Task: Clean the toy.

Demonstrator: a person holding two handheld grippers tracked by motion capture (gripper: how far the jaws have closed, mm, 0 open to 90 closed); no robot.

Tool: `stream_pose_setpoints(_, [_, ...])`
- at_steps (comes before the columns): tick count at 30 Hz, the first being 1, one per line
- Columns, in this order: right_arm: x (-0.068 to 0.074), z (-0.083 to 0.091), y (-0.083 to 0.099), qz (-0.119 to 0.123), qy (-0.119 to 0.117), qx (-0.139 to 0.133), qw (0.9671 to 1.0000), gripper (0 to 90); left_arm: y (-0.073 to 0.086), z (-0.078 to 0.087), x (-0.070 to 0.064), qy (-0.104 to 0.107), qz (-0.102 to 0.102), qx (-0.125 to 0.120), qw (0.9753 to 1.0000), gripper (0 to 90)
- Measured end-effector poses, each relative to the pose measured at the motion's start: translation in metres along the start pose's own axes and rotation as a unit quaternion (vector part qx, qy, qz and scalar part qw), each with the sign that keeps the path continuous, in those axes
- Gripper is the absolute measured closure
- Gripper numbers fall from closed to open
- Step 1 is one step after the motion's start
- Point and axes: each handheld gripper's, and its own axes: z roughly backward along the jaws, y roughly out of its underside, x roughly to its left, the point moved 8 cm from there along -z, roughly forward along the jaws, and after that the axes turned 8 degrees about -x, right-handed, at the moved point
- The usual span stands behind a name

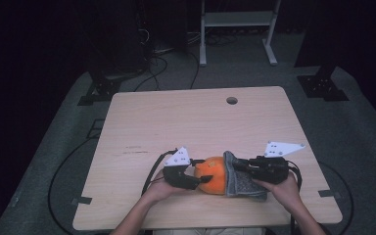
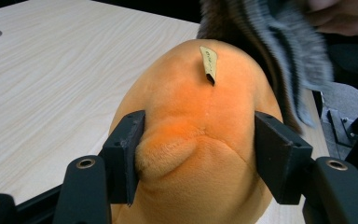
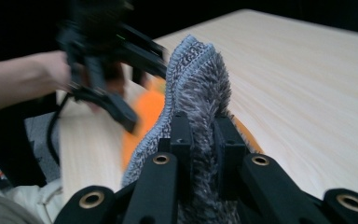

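Observation:
An orange plush toy [image 1: 212,175] lies near the front edge of the wooden table [image 1: 186,122]. My left gripper [image 1: 194,177] is shut on it; in the left gripper view both pads press into the orange plush toy [image 2: 200,135], which carries a small tan tag [image 2: 209,63]. A grey fuzzy cloth [image 1: 240,178] drapes over the toy's right side. My right gripper [image 1: 239,165] is shut on a fold of the grey cloth [image 3: 198,93], holding its edge up. The left gripper [image 3: 116,93] appears blurred beyond the cloth, with the orange toy [image 3: 149,112] behind it.
A round cable hole [image 1: 231,100] sits near the table's far edge. Bare wood stretches across the middle and back. Cables and stand feet [image 1: 318,85] lie on the grey floor around the table.

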Motion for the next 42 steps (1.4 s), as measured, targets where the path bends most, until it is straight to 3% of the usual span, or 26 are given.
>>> stream_pose_setpoints(4, [0.018,-0.017,-0.012,0.027,-0.020,0.007,0.9994,80.2,0.000,0.000,-0.001,-0.001,-0.001,0.001,1.0000,39.0])
stream_pose_setpoints(6, [0.018,-0.026,-0.012,0.035,-0.019,0.014,0.9991,80.2,0.001,0.000,-0.001,-0.003,-0.001,0.001,1.0000,39.1])
stream_pose_setpoints(8, [0.014,-0.030,-0.008,0.025,-0.017,0.016,0.9994,80.2,0.001,0.001,-0.001,-0.002,-0.001,0.001,1.0000,39.3])
stream_pose_setpoints(16, [-0.012,-0.008,0.010,0.001,0.024,0.023,0.9994,80.2,0.000,0.000,-0.001,0.000,-0.001,0.000,1.0000,39.1])
stream_pose_setpoints(19, [-0.007,-0.004,0.006,0.001,0.019,0.008,0.9998,80.1,0.000,-0.001,-0.001,-0.001,-0.002,-0.001,1.0000,39.1])
stream_pose_setpoints(22, [0.007,-0.010,-0.004,0.016,0.003,0.002,0.9999,80.0,-0.001,-0.002,-0.001,-0.001,-0.002,-0.002,1.0000,38.2])
stream_pose_setpoints(25, [0.010,-0.021,-0.003,0.029,-0.002,0.013,0.9995,80.1,-0.001,-0.001,-0.001,0.009,0.003,-0.004,1.0000,28.4])
stream_pose_setpoints(29, [0.008,-0.021,0.002,0.019,-0.006,0.013,0.9997,80.1,0.001,0.000,0.004,0.016,0.021,-0.004,0.9996,10.3])
stream_pose_setpoints(33, [0.005,-0.015,0.007,0.010,-0.006,0.010,0.9999,80.1,0.012,-0.007,0.005,0.041,0.043,0.018,0.9980,6.7])
stream_pose_setpoints(35, [0.003,-0.013,0.008,0.008,-0.003,0.011,0.9999,80.1,0.015,-0.007,0.005,0.043,0.042,0.018,0.9980,7.6])
stream_pose_setpoints(39, [-0.001,-0.010,0.009,0.005,0.003,0.005,1.0000,80.1,0.012,-0.004,0.004,0.031,0.019,0.009,0.9993,26.5])
stream_pose_setpoints(42, [-0.002,-0.010,0.008,0.006,0.003,0.003,1.0000,80.0,0.012,-0.004,0.004,0.032,0.022,0.007,0.9992,28.2])
